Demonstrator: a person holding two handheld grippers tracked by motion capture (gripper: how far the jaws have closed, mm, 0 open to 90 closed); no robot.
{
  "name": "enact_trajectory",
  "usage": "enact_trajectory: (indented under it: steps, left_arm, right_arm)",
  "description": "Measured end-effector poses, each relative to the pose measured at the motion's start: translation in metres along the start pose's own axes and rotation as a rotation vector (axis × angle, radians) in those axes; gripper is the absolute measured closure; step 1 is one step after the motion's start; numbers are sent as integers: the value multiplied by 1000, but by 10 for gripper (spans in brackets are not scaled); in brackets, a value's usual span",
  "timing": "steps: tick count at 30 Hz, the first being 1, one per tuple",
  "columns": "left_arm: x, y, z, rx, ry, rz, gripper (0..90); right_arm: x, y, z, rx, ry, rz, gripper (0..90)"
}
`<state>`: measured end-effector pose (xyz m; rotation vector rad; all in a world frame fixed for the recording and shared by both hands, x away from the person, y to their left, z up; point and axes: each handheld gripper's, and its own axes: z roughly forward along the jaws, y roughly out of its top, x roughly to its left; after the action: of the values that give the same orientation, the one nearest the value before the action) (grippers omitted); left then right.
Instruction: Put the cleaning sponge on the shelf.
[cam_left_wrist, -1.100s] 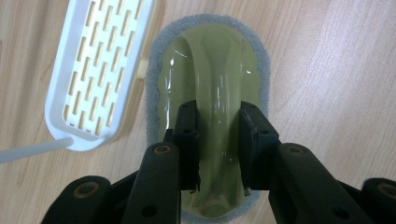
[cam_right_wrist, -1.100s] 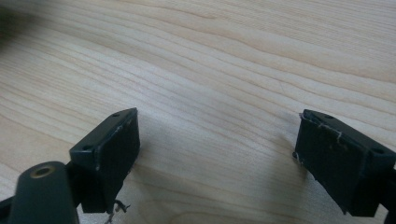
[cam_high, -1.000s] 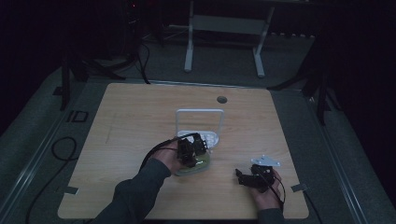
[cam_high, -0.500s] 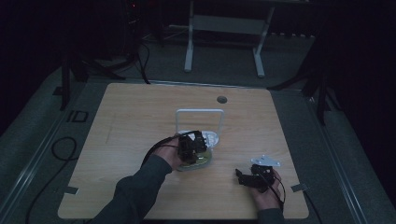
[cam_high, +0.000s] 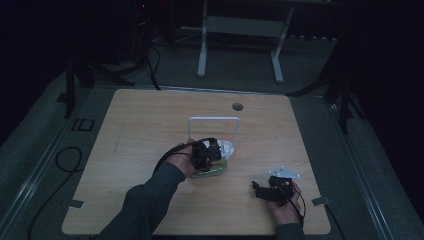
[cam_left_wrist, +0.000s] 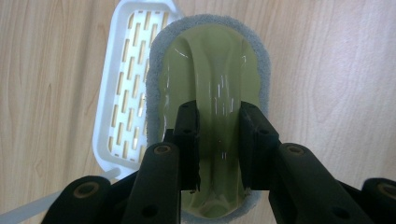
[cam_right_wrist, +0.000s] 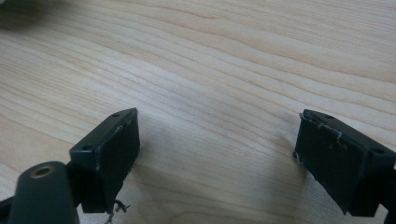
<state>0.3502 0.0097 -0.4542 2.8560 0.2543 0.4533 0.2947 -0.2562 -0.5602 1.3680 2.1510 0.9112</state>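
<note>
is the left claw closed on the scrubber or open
Closed. The left claw pinches the green scrubber's raised handle between both pads.

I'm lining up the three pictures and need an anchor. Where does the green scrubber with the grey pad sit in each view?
High view: the green scrubber sits mid-table, under the left gripper.
Left gripper view: it lies at centre, handle ridge clamped between the black jaws, overlapping the white slotted tray.
Right gripper view: bare wooden table between open jaws; not there.
Shared landmark: the white slotted tray beside the scrubber.
</note>
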Motion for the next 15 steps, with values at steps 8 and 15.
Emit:
enact_trajectory:
  steps: [8,15]
  left_arm:
    - [4,-1,2,-18,-8,24,717]
    - [9,0,1,-30,3,48,717]
  right_arm:
    - [0,0,0,0,0,0,134]
    - [0,0,0,0,0,0,134]
